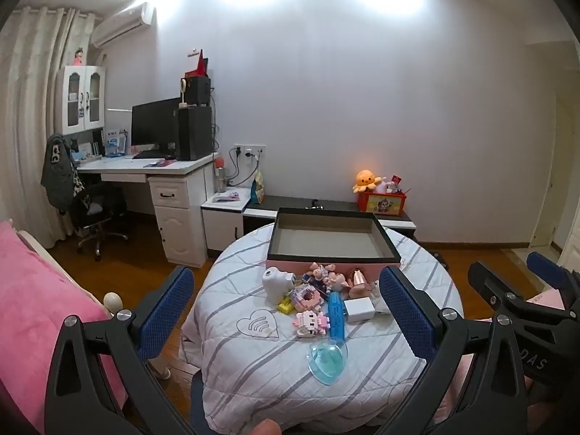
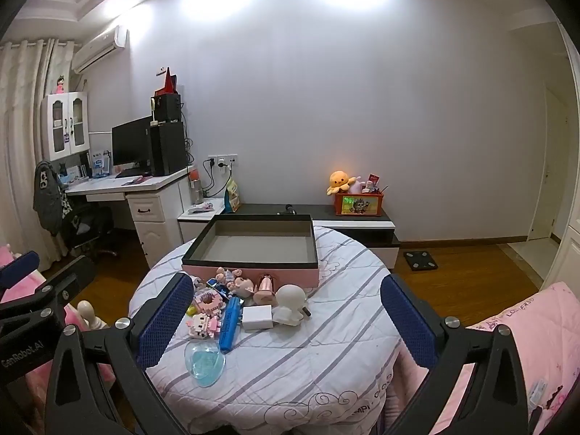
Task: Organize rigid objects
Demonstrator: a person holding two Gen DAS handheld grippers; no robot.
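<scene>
A pile of small toys lies on a round table under a striped quilt [image 1: 253, 362] [image 2: 326, 355]. Behind the pile stands an empty pink box with a black rim [image 1: 331, 241] [image 2: 253, 243]. The pile holds a white toy camera [image 1: 277, 282], a pink brick figure [image 1: 311, 322] [image 2: 201, 323], a blue case [image 1: 336, 313] [image 2: 230, 322], a white charger block [image 1: 359, 309] [image 2: 257, 317], a clear blue heart [image 1: 327, 359] [image 2: 204, 362], pig figures [image 1: 326, 275] [image 2: 235, 282] and a white round-headed figure [image 2: 290, 299]. My left gripper [image 1: 288, 313] and right gripper [image 2: 286, 317] hover open short of the pile, holding nothing.
A pink blanket [image 1: 36, 308] lies to the left and pink bedding [image 2: 525, 344] to the right. A white desk [image 1: 152, 170] with a monitor and an office chair stands at the back left. A low cabinet [image 2: 355, 223] with an orange toy box lines the wall. A scale [image 2: 420, 261] lies on the wood floor.
</scene>
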